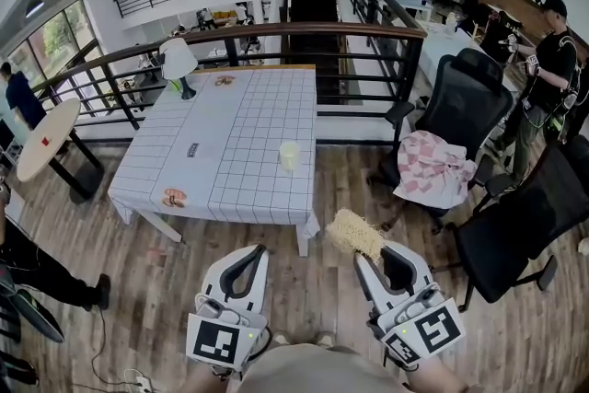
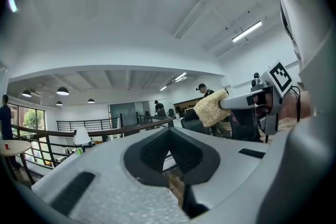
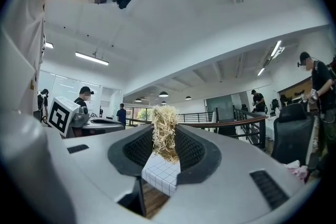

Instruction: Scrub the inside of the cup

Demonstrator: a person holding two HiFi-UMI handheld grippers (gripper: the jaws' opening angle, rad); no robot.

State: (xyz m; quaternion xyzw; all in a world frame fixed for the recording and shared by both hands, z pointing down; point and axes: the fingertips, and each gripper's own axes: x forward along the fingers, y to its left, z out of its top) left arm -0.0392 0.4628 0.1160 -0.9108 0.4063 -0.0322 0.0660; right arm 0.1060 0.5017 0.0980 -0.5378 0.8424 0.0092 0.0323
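A pale cup (image 1: 290, 155) stands upright near the front right part of the checked table (image 1: 235, 152). My right gripper (image 1: 363, 255) is shut on a straw-coloured loofah scrubber (image 1: 353, 232), which sticks out between its jaws (image 3: 164, 134). The scrubber also shows from the side in the left gripper view (image 2: 211, 107). My left gripper (image 1: 255, 253) is shut with nothing in it; its jaw tips meet (image 2: 169, 136). Both grippers hang over the wooden floor, short of the table's front edge and well apart from the cup.
A white desk lamp (image 1: 179, 63) stands at the table's far left. Black office chairs (image 1: 465, 106) are on the right, one with a pink checked cloth (image 1: 433, 168). A railing (image 1: 276, 37) runs behind the table. People stand at the right (image 1: 548, 69) and left edges.
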